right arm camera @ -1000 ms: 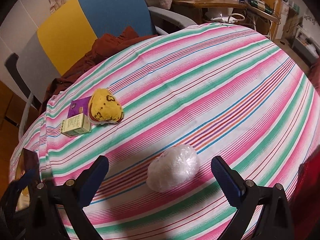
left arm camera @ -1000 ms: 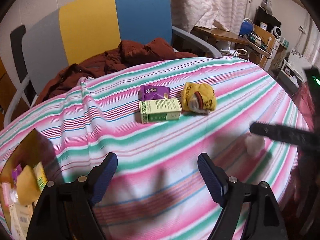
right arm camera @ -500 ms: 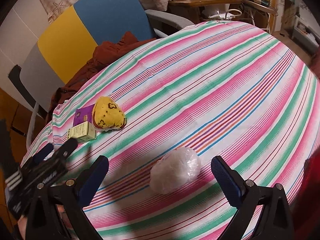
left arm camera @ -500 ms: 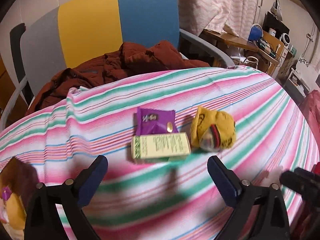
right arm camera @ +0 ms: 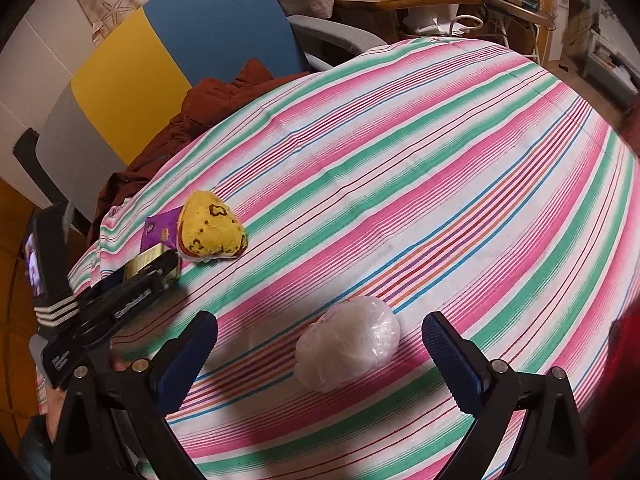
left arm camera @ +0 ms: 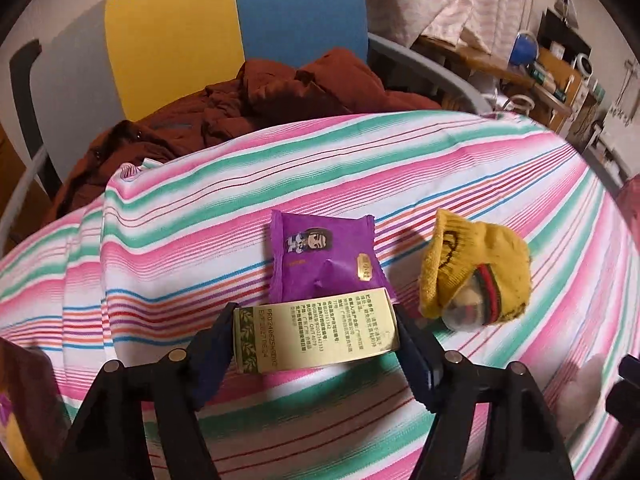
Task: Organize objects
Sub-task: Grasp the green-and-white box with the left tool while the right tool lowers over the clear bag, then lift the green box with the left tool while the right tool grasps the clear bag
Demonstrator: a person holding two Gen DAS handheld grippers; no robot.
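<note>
Since a second ago the left gripper has pushed forward from mid-table right up to the little cluster of items, and now its two blue pads sit on either end of the pale green box. Half a second back the jaws were wide with the box well ahead of them; now they've narrowed down so each pad looks to be touching an end of the box. Whether it's actually squeezing yet is hard to say, but it reads like a grasp just closing. The box hasn't gone anywhere: it lies flat on the striped tablecloth, its far edge overlapping the purple snack packet, with the yellow knit pouch just beside it to the right.

Over on the other side, the right gripper has barely budged. It hangs with its jaws spread wide, holding nothing, and the white plastic-wrapped bundle sits on the cloth between the fingers without either one touching it. From that camera the left tool's dark body can be seen reaching in at the box next to the pouch.

So the box looks like the first thing getting sorted. Next call is probably a lift straight up so the packet doesn't get dragged along. The bundle, packet and pouch are all untouched, so most of the tidying is left to do.
</note>
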